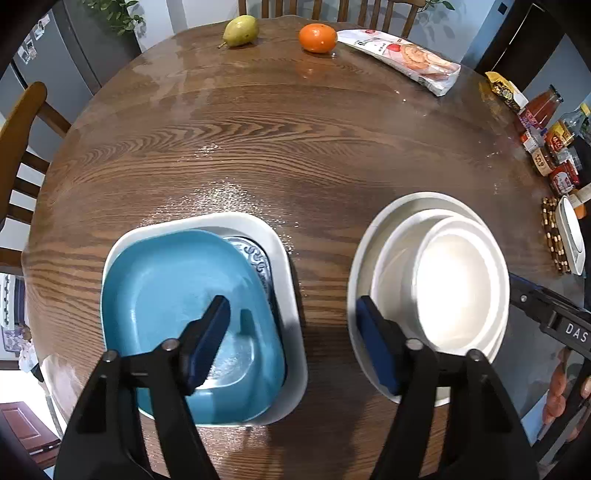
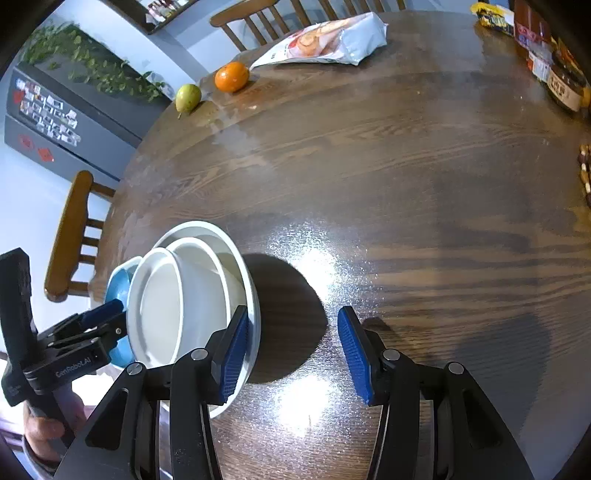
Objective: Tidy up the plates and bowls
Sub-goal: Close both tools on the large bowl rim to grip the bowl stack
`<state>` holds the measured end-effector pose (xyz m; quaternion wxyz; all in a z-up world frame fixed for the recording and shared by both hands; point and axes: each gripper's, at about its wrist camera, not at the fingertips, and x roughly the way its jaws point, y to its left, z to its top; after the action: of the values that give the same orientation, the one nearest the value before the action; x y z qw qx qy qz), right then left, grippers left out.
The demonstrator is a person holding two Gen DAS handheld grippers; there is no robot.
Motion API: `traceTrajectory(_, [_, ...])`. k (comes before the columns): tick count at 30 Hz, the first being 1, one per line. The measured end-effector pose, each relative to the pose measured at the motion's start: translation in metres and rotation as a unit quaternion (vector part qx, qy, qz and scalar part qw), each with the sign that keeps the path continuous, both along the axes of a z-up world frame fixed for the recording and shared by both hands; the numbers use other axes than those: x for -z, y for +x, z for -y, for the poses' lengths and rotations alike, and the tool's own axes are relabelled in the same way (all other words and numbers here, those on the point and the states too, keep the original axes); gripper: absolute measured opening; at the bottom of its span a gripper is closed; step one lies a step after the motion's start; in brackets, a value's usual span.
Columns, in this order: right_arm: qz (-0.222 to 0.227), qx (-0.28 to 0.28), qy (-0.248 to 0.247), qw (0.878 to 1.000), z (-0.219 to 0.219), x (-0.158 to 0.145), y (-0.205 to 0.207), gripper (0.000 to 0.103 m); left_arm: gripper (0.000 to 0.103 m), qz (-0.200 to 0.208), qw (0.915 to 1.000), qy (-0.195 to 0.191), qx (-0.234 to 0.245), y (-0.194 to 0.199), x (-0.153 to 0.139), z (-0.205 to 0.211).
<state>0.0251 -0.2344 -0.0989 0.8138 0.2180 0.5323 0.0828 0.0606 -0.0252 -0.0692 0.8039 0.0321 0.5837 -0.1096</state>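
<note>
A blue square plate [image 1: 177, 295] lies on a patterned plate [image 1: 258, 258] inside a white square dish [image 1: 288, 280] at the table's near left. Right of it, nested white round bowls [image 1: 458, 280] sit in a white plate [image 1: 360, 258]; they also show in the right wrist view [image 2: 192, 295]. My left gripper [image 1: 291, 332] is open and empty, above the gap between the two stacks. My right gripper [image 2: 291, 354] is open and empty, just right of the white bowls, its left finger [image 2: 232, 354] close to the plate rim.
A pear [image 1: 240, 31], an orange [image 1: 317, 37] and a snack bag [image 1: 402, 55] lie at the far table edge. Jars and bottles [image 1: 550, 144] crowd the right edge, with a beaded mat [image 1: 552, 236]. Wooden chairs [image 2: 74, 236] stand around the table.
</note>
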Motion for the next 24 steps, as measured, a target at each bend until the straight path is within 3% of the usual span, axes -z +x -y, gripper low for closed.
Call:
traceTrajectory(2, [0.000, -0.001, 0.013, 1.000, 0.000, 0.001, 0.000, 0.047, 0.056, 0.007, 0.9999, 0.008, 0.006, -0.002, -0.002, 0.004])
traceTrajectory(6, [0.008, -0.010, 0.027, 1.000, -0.003, 0.000, 0.000, 0.037, 0.031, 0.021, 0.9993, 0.015, 0.027, -0.005, -0.005, 0.016])
traceTrajectory(11, [0.008, -0.010, 0.048, 0.999, -0.001, 0.003, 0.001, 0.035, 0.020, 0.020, 0.9995, 0.002, 0.023, -0.003, -0.005, 0.017])
traceTrajectory(15, [0.017, -0.019, 0.053, 0.998, -0.004, 0.001, 0.001, 0.023, 0.006, 0.024, 0.9994, -0.007, 0.023, -0.007, -0.005, 0.021])
traceTrajectory(18, [0.025, -0.028, 0.044, 0.998, -0.010, -0.003, 0.001, 0.015, 0.002, 0.030, 0.9993, -0.010, 0.020, -0.009, -0.005, 0.024])
traceTrajectory(24, [0.025, -0.034, 0.030, 0.999, -0.017, -0.007, 0.003, 0.012, 0.002, 0.043, 0.9989, -0.006, 0.019, -0.010, -0.004, 0.027])
